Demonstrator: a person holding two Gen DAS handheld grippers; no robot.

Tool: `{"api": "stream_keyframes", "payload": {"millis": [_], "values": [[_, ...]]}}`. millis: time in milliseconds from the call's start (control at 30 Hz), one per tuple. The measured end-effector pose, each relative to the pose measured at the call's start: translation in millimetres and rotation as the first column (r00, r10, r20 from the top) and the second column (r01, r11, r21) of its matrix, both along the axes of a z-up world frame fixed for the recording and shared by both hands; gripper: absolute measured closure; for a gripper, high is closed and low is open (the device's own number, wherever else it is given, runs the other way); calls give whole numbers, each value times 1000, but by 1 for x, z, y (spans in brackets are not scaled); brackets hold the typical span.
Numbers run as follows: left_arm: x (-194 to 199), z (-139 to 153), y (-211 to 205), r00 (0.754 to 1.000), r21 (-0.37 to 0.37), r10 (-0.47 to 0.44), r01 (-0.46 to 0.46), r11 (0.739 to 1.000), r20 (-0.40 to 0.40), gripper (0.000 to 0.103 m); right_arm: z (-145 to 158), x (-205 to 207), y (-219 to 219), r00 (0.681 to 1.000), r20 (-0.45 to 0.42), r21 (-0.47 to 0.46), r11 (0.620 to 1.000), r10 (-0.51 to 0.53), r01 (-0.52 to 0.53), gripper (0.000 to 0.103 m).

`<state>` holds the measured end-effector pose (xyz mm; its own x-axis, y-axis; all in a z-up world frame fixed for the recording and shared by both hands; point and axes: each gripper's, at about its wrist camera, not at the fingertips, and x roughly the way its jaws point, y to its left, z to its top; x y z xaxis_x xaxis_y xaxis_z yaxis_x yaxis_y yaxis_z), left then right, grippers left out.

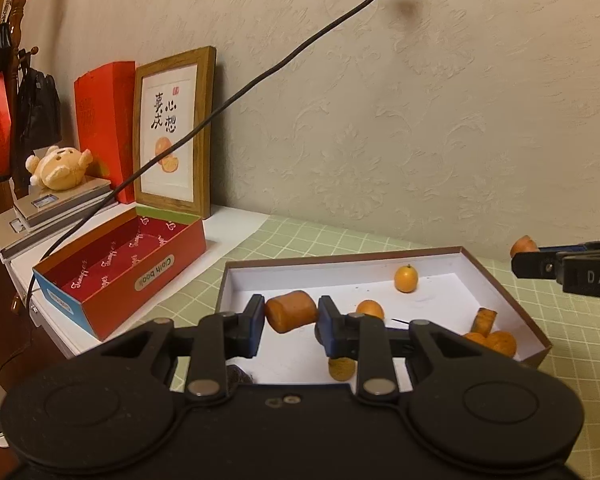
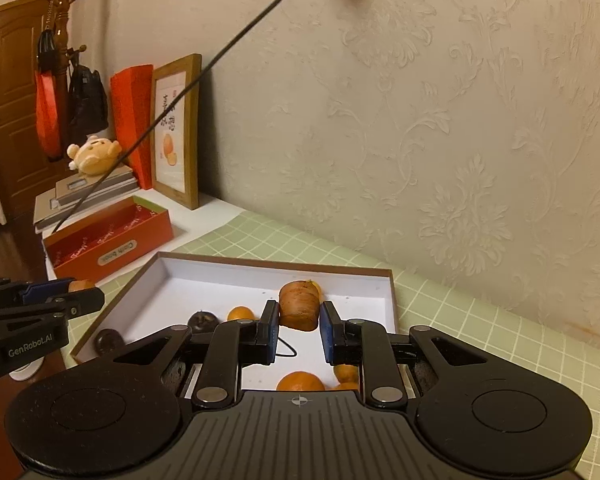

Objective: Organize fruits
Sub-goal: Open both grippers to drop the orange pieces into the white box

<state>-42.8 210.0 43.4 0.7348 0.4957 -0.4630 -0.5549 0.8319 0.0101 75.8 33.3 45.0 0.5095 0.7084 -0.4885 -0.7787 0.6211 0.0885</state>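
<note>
The table (image 1: 340, 240), covered by a pale green checked cloth, carried a shallow white-lined cardboard tray (image 1: 504, 292) with brown outer walls, which serves as the landmark here. Left of the tray stood an open red rectangular cardboard box (image 1: 148, 280) with a blue end panel, and behind that box a wooden-framed calligraphy picture (image 1: 174, 132) leaned against the wall. A cream plush bear (image 1: 60, 168) lay further left of the tray, on stacked grey scales.

Above the tray's near-left part, the left gripper (image 1: 291, 316) pinched a stubby orange cylindrical fruit piece (image 1: 291, 311) between its blue-padded jaws, each pad touching one side of the piece. In the right wrist view, the right gripper (image 2: 299, 320) was over the tray's near edge, its jaws closed against the two sides of a ridged orange-brown fruit chunk (image 2: 299, 304) that stood up between the pad tips.

Inside the tray, a small round orange kumquat (image 1: 406, 278) sat near the far wall, well apart from both grippers. A second small orange fruit (image 1: 370, 308) lay just right of the left gripper's right jaw. A cluster of orange fruit slices (image 1: 492, 336) rested in the tray's near-right corner. Two dark round fruits (image 2: 202, 320) lay in the tray's near-left area in the right wrist view.
</note>
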Motion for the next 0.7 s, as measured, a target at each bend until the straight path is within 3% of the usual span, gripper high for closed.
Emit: {"api": "stream_keyframes", "payload": {"millis": [700], "values": [[31, -24, 34, 998, -36, 33, -35, 999, -47, 85, -28, 40, 37, 999, -44, -39, 999, -3, 1, 81]]}}
